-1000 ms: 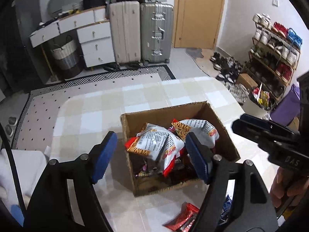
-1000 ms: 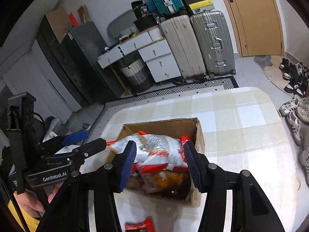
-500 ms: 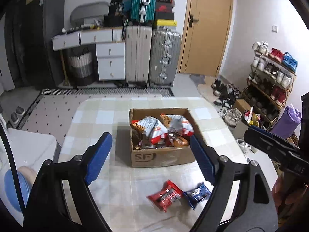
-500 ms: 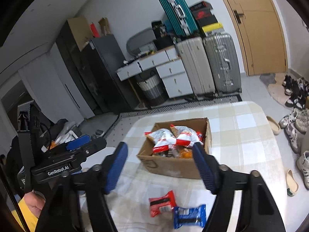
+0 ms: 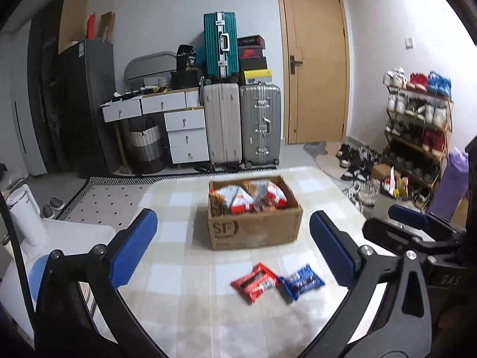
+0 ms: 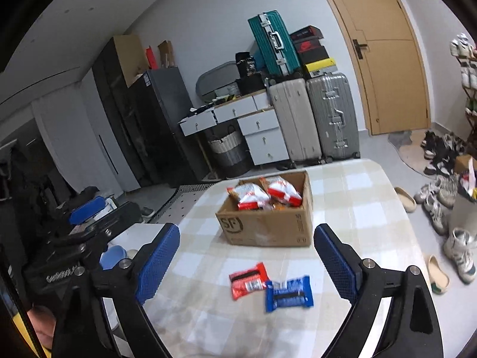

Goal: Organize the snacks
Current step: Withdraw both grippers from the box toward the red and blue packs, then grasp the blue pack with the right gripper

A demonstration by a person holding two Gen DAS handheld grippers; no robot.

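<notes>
A brown cardboard box [image 5: 256,231] [image 6: 265,226] stands on the checked table and holds several red-and-white snack bags [image 5: 247,198] [image 6: 262,194]. A red snack packet [image 5: 255,280] [image 6: 249,280] and a blue snack packet [image 5: 302,282] [image 6: 289,294] lie side by side on the table in front of the box. My left gripper [image 5: 232,249] is open and empty, held above the table short of the packets. My right gripper [image 6: 246,261] is open and empty, also above the near table. Each gripper shows at the edge of the other's view.
The table [image 5: 179,283] has a pale checked cloth. Beyond it stand suitcases [image 5: 241,125], white drawers [image 5: 184,131], a dark cabinet [image 5: 80,107], a door [image 5: 316,59]. A shoe rack [image 5: 417,125] and loose shoes [image 6: 441,197] lie to the right. A white chair [image 5: 59,238] is at left.
Both grippers have pulled back and up from the box. The box now looks farther away, and the red and blue packets on the table have come into full view.
</notes>
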